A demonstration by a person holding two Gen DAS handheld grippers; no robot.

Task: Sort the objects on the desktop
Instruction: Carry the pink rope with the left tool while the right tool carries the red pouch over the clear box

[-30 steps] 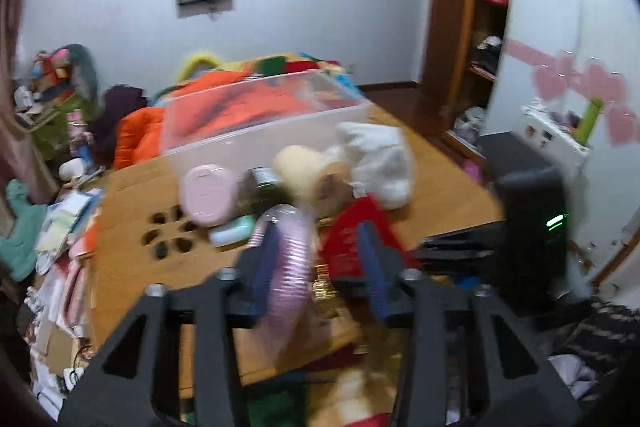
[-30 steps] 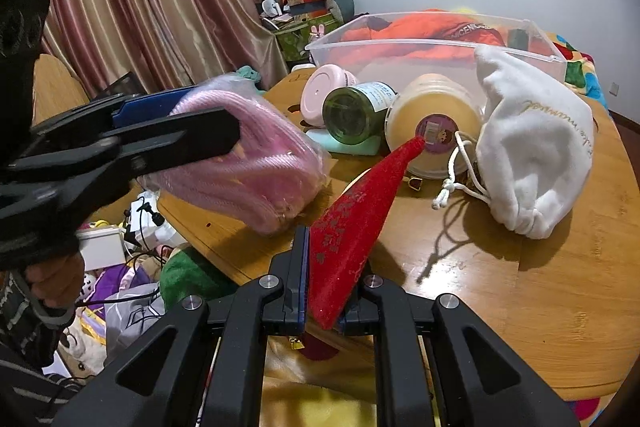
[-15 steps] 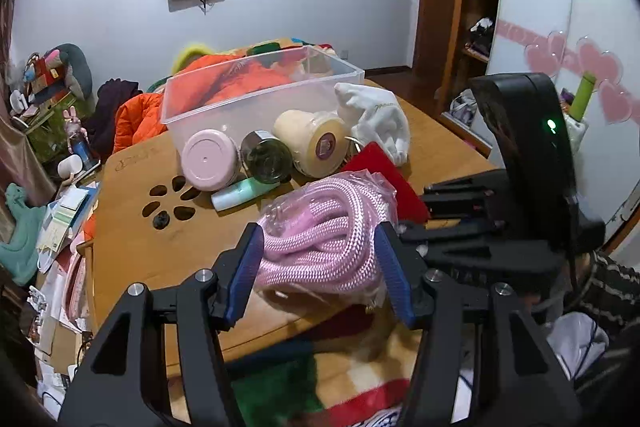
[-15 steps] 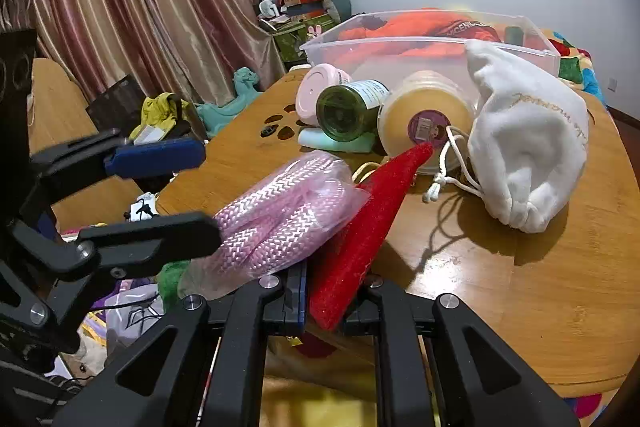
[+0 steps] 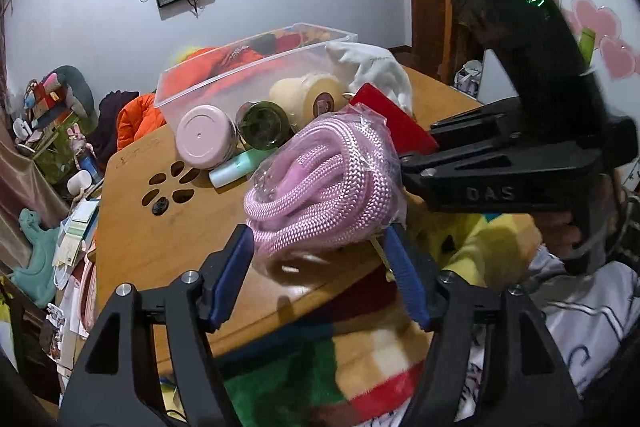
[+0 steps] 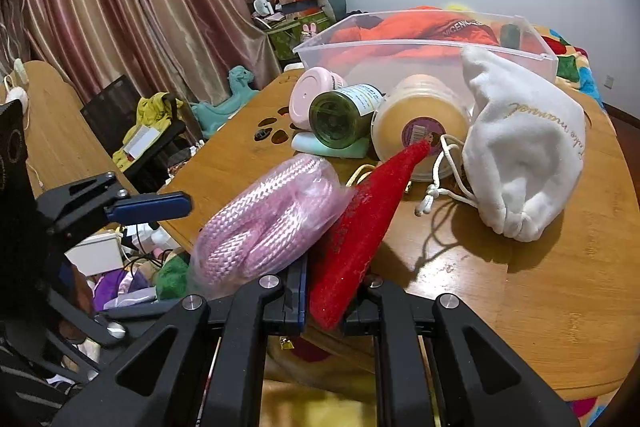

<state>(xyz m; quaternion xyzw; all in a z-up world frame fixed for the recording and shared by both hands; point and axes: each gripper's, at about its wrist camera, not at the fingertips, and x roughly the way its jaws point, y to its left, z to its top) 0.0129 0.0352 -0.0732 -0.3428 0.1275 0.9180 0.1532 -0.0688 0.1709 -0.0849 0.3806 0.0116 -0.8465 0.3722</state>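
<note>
Left gripper: jaws spread wide, nothing clamped; the blue pads sit either side of the near end of the pink rope bundle, and whether they touch it cannot be told.
Pink rope bundle: coiled cord in a clear plastic bag, resting at the near edge of the wooden table, its bag overhanging that edge toward the left fingers; in the right wrist view it leans against the left side of the red pouch.
Right gripper: jaws nearly closed, pinching the near end of the red pouch, which points away from it across the table.
Middle of the table: mint tube lying flat, with a green jar, a pink-lidded jar and a cream tub on their sides just behind it, the red pouch's tip touching the tub.
White drawstring bag: slumped to the right of the tub, cord trailing toward the pouch.
Far edge: clear plastic bin, directly behind the jars.
</note>
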